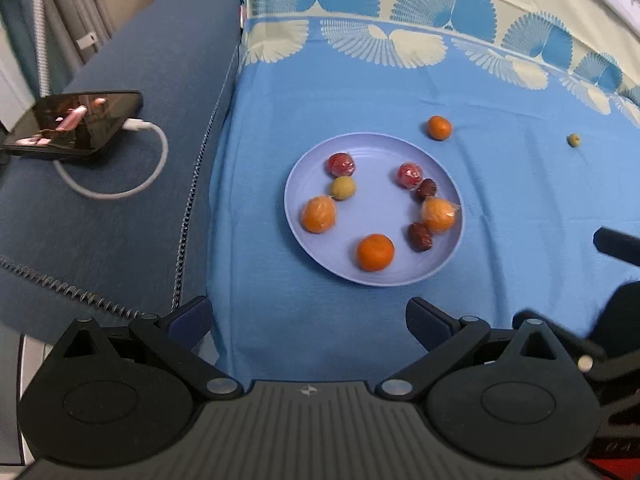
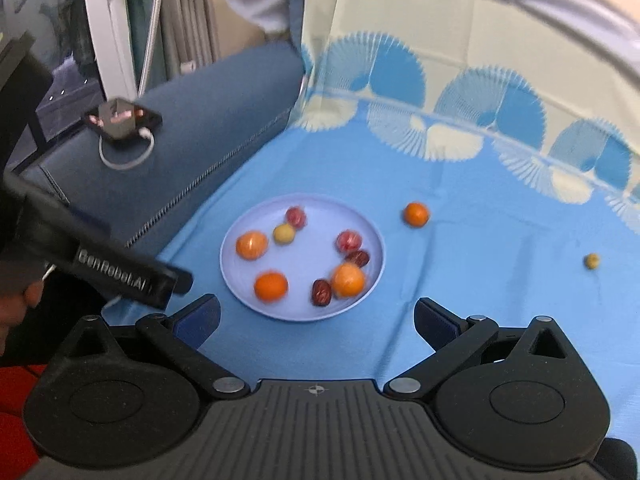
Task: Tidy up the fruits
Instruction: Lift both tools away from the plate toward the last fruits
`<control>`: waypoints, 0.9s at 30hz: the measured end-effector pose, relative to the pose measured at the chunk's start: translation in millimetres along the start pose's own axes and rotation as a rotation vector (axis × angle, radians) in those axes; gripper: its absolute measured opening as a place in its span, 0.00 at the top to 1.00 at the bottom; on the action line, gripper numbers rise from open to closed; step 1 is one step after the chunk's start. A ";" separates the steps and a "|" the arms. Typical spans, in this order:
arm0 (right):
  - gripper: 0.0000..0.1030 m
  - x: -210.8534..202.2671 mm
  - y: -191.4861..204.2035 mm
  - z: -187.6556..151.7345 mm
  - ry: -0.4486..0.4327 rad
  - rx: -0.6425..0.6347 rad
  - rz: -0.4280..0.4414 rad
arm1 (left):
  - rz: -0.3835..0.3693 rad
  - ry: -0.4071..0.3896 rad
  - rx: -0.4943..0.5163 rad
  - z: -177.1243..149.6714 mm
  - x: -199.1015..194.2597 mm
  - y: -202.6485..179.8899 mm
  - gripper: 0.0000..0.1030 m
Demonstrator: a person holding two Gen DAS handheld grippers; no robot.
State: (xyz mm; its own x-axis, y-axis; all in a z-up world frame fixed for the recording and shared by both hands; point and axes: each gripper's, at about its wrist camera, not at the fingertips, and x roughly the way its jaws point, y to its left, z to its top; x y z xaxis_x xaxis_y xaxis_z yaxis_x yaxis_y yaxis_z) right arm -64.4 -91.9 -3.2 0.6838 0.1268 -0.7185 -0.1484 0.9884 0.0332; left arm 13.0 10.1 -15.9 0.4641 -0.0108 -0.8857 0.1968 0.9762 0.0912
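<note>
eight fruits lie on the lilac plate (image 1: pixel 296 184): three oranges, two of them in clear wrap, two wrapped red fruits, one small green fruit and two dark red dates. two stragglers sit off the plate on the blue cloth (image 1: pixel 520 200): a small orange (image 1: pixel 439 127) just beyond the far rim, and a small green fruit (image 1: pixel 574 140) well apart to the right. left gripper (image 1: pixel 308 318) and right gripper (image 2: pixel 318 320) both hover near the plate's near edge with jaws spread wide and nothing between them, so each is released. a phone (image 1: pixel 76 124) on its charging cable rests on the grey-blue cushion to the left, clear of the work. judged step: between placements, with gathering mostly done. the next move calls for reaching past the plate to the small orange or across to the green fruit, closing gently on a round thing that may roll on soft cloth.
</note>
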 end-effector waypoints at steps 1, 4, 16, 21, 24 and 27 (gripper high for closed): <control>0.01 -5.4 -1.0 -1.0 -0.014 0.001 -0.007 | 0.008 -0.018 0.004 -2.3 -6.5 -2.6 0.00; 0.01 -25.3 -0.9 -6.5 -0.053 -0.007 -0.020 | 0.016 -0.052 0.001 -8.9 -22.9 -7.2 0.00; 0.01 -61.0 3.3 -18.6 -0.125 -0.032 -0.043 | 0.030 -0.111 0.015 -24.6 -58.5 -26.7 0.00; 0.01 -66.0 4.4 -21.0 -0.136 -0.033 -0.046 | 0.038 -0.125 0.025 -26.6 -64.8 -29.8 0.00; 0.01 -67.2 4.3 -21.7 -0.138 -0.032 -0.047 | 0.038 -0.127 0.029 -27.4 -65.3 -31.5 0.00; 0.01 -67.3 3.7 -22.3 -0.135 -0.028 -0.046 | 0.038 -0.129 0.036 -27.3 -64.9 -31.7 0.00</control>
State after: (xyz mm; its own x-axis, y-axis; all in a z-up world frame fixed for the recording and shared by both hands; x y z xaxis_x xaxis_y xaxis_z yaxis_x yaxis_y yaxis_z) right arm -126.9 -98.7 29.8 0.7799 0.0931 -0.6189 -0.1332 0.9909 -0.0187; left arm -46.9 -14.3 26.2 0.5782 -0.0042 -0.8159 0.2070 0.9680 0.1416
